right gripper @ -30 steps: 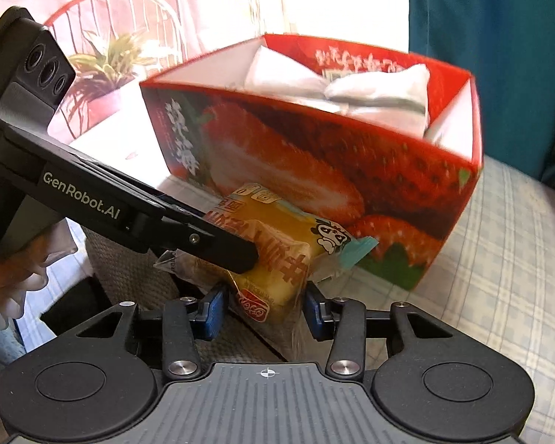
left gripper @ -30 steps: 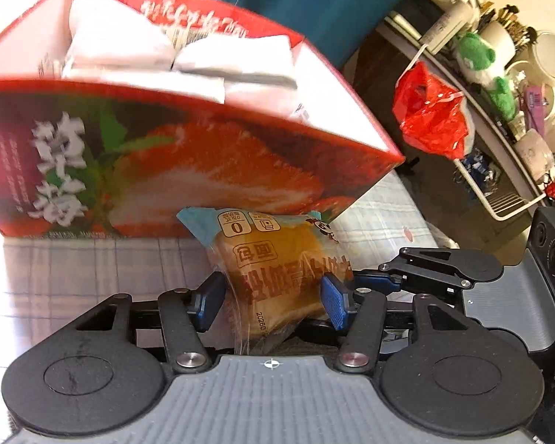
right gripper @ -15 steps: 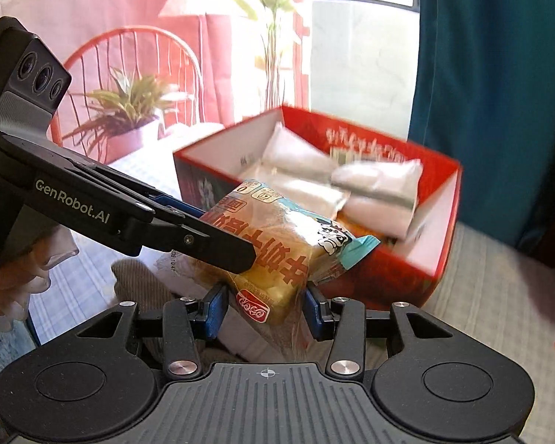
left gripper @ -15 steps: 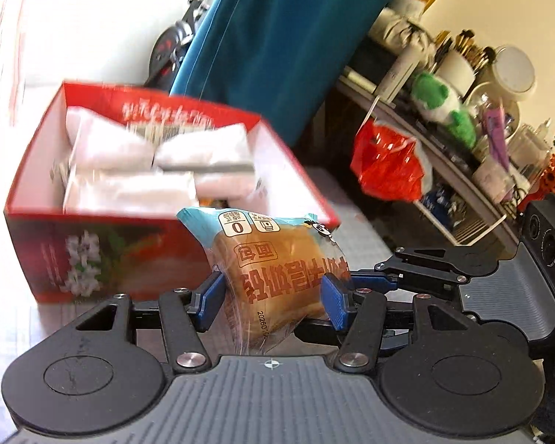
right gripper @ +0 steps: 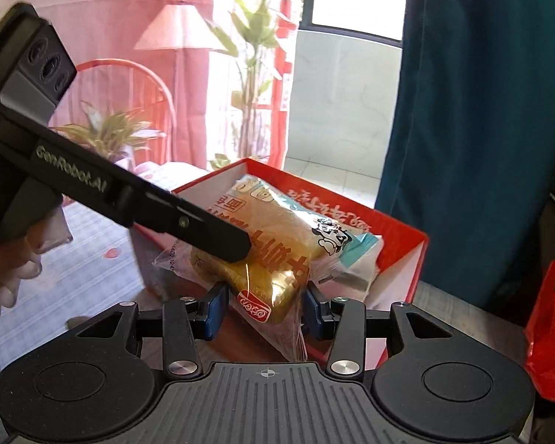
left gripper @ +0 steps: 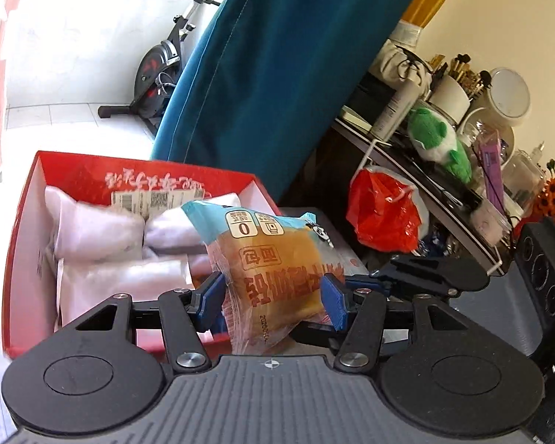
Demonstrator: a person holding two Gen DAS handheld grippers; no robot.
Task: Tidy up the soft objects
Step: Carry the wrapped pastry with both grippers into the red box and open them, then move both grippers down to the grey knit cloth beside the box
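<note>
Nearest to us, our left gripper (left gripper: 273, 296) has its blue pads pressed into the two sides of the bread packet (left gripper: 277, 270), clamped on it, and our right gripper (right gripper: 264, 301) grips the same packet (right gripper: 273, 251) from the other end, its pads closed on the lower, gold-printed part. Between the two, the packet hangs in the air, above the near rim of the red box (left gripper: 22, 259) and not touching it.

We judge the packet light and very soft: a puffy bun in thin, glossy film that crinkles and dents under the pads (the film looks slippery, and the clear seam at the tail offers nothing firm). The bulge of the bun is the place to hold, as both grippers do now; a hard squeeze would likely flatten the bread or burst the air-filled wrap, so gentle pressure seems right.

Further on, the box already holds several white soft packs (left gripper: 96, 229), lying side by side, with a little room nearer us where this one might be laid.

Beyond the box hangs a teal curtain (left gripper: 277, 74), and off to the side a red plastic bag (left gripper: 384, 218) dangles from a cluttered shelf (left gripper: 425, 174)
</note>
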